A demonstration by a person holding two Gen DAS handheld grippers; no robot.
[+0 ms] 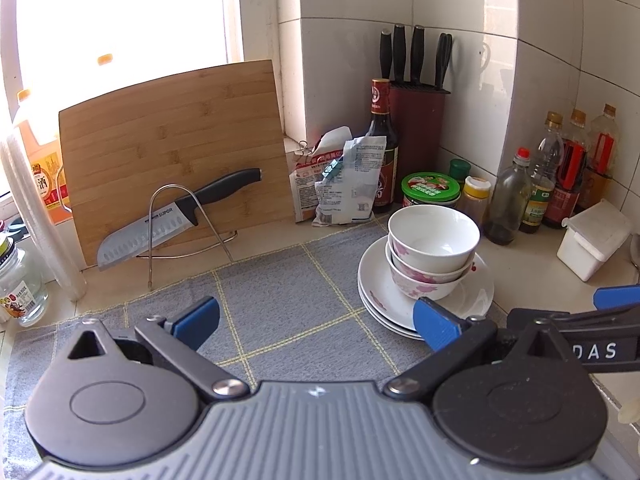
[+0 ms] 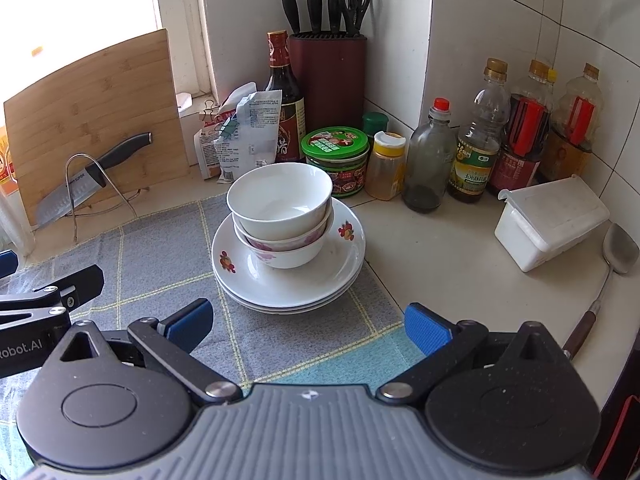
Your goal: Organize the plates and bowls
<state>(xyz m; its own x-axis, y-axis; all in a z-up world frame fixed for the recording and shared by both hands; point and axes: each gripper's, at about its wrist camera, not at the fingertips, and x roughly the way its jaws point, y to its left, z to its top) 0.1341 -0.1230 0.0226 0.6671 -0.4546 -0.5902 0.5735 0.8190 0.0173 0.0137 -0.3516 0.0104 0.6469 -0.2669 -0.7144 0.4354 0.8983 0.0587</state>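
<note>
Presently catalogued: two bowls, nested one inside the other, are sitting on a stack of plates; three plates seem to be showing at the stack's edge. The whole pile is resting on a grey checked cloth on the counter, towards the cloth's far right edge and near the tiled back corner.

Left claw: jaws are standing wide apart, holding nothing, hovering over the cloth with its right pad just before the plates' near rim.

Right claw: jaws are likewise spread and empty, hovering near the pile's front edge and facing it squarely.

Step in hand, as judged: the stacking is looking largely done, with both claws waiting off the pile. If the pile is being lifted or shifted, gripping the plate rims from opposite sides and keeping them level would be guarding against the bowls sliding; pinching only the top bowl's thin wall risks tipping it.

Surroundings, going outward: a green-lidded jar and a row of bottles are standing just behind the pile; a white lidded box and a metal spatula are lying towards the right edge; a knife block is occupying the back corner; a cutting board is leaning at the back left, with a knife propped on a wire rack.
</note>
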